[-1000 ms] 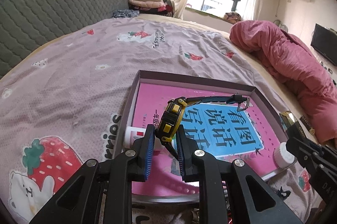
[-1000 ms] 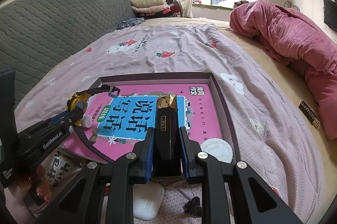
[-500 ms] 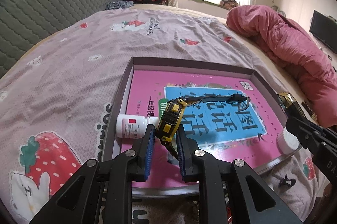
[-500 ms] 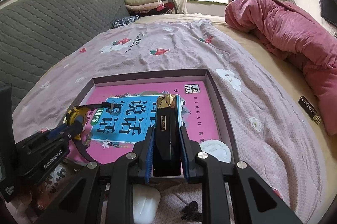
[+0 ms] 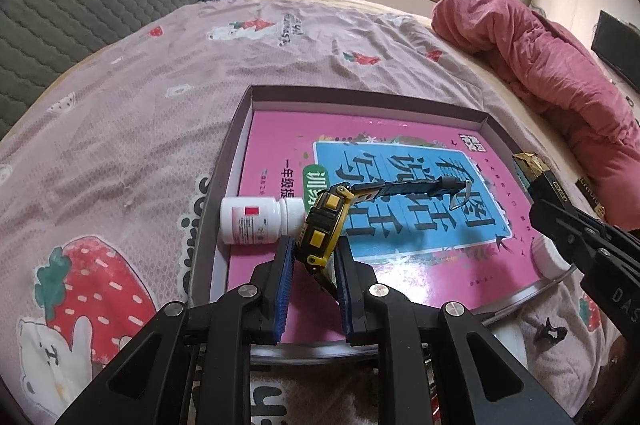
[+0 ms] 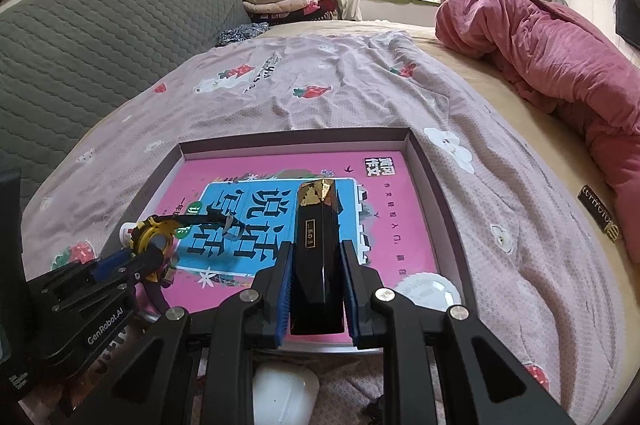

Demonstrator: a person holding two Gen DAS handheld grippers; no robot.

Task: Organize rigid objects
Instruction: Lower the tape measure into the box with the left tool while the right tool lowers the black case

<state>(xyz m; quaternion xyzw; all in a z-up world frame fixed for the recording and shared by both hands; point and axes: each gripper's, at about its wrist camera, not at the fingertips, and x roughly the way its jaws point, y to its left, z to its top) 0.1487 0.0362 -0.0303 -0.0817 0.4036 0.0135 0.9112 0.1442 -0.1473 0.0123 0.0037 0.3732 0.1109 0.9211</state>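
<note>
My left gripper (image 5: 314, 255) is shut on a yellow-and-black watch (image 5: 325, 225), held over the near left of a shallow box tray (image 5: 360, 93); its strap reaches right. A pink book (image 5: 400, 145) lies in the tray. A white pill bottle (image 5: 256, 220) lies in the tray's left corner, beside the watch. My right gripper (image 6: 316, 257) is shut on a black faceted box with a gold top (image 6: 318, 245), held over the tray's (image 6: 296, 139) near edge. A white round lid (image 6: 428, 291) lies in the tray's near right corner.
The tray rests on a bed with a pink strawberry-print sheet (image 5: 120, 129). A pink quilt (image 6: 560, 57) is heaped at the right. A grey headboard (image 6: 80, 41) is at the left. A white case (image 6: 286, 397) and a black clip (image 5: 552, 335) lie near the tray's front.
Both grippers have lowered toward the tray with their objects. The pill bottle has come fully into view left of the watch.
</note>
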